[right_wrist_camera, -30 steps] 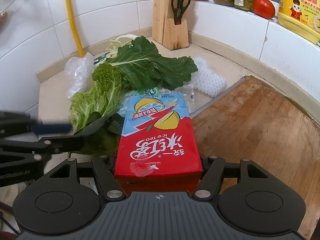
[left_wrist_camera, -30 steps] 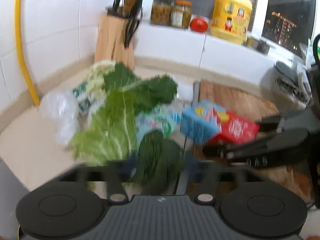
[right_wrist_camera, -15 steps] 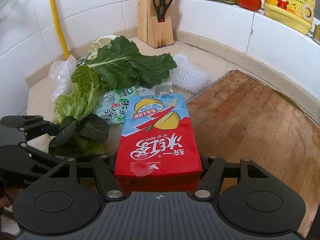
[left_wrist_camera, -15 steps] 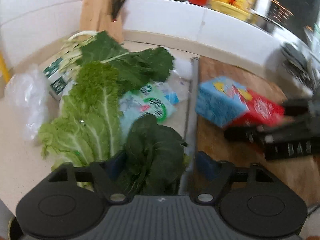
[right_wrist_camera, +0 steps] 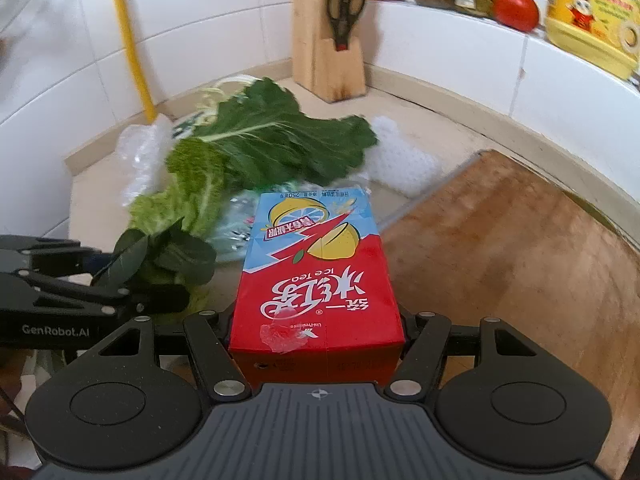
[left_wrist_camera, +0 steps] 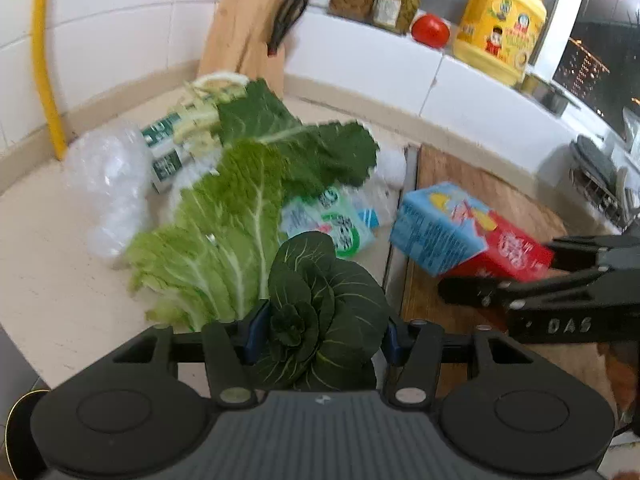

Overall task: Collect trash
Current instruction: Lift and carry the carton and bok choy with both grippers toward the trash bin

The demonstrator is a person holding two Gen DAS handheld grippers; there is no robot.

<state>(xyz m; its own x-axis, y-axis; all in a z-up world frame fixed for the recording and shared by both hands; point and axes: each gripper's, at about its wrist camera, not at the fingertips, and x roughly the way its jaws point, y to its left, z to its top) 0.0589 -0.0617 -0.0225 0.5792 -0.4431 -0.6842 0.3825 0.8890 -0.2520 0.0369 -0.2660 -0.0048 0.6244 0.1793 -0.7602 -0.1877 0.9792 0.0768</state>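
A dark green leafy bunch (left_wrist_camera: 320, 312) lies at the counter's front edge, between the blue pads of my left gripper (left_wrist_camera: 324, 336). Its jaws are closing around the bunch, and the leaves reach both pads without looking squeezed. From the right wrist view the same bunch (right_wrist_camera: 168, 256) sits between the left gripper's (right_wrist_camera: 136, 280) fingers. My right gripper (right_wrist_camera: 316, 328) is shut on a red and blue ice tea carton (right_wrist_camera: 316, 280), held above the wooden cutting board (right_wrist_camera: 520, 260). The carton (left_wrist_camera: 460, 236) also shows at the right of the left wrist view.
Cabbage leaves (left_wrist_camera: 216, 248), a large dark leaf (left_wrist_camera: 304, 148), a green-printed plastic wrapper (left_wrist_camera: 332, 224), clear plastic (left_wrist_camera: 108, 176) and white foam netting (right_wrist_camera: 400, 156) lie on the counter. A knife block (left_wrist_camera: 244, 36), jars, a tomato (left_wrist_camera: 430, 30) and an oil jug (left_wrist_camera: 504, 20) stand behind.
My left gripper moved down and forward onto the dark leafy bunch, and its jaws narrowed around it. The right gripper kept its hold on the carton and shifted a little.
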